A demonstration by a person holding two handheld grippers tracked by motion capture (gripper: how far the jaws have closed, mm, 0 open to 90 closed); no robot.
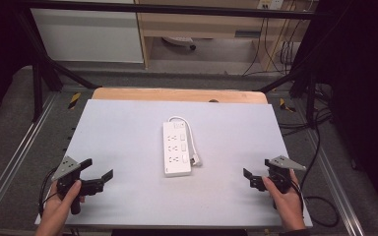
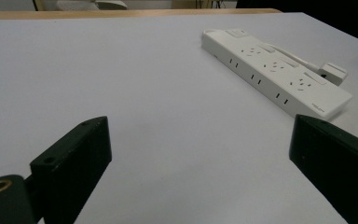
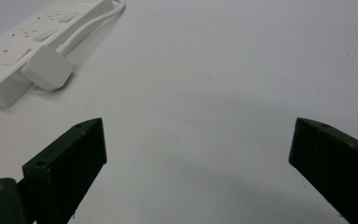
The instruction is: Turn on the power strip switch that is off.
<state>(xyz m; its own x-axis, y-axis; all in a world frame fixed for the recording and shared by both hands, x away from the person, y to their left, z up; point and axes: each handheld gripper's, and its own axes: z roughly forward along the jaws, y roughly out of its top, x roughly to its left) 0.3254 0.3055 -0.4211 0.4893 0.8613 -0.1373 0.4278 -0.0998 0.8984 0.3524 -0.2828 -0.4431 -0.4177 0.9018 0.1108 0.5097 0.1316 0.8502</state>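
Observation:
A white power strip lies lengthwise in the middle of the white table top, its short cable looping round to a white plug beside its near right corner. The strip and plug show at the upper right of the left gripper view; strip and plug show at the upper left of the right gripper view. My left gripper rests near the front left, open and holding nothing. My right gripper sits at the front right, open, holding nothing.
The white top lies on a wooden table whose far edge shows behind it. A black frame stands around the table, with cables on the floor at the right. A wooden cabinet stands beyond.

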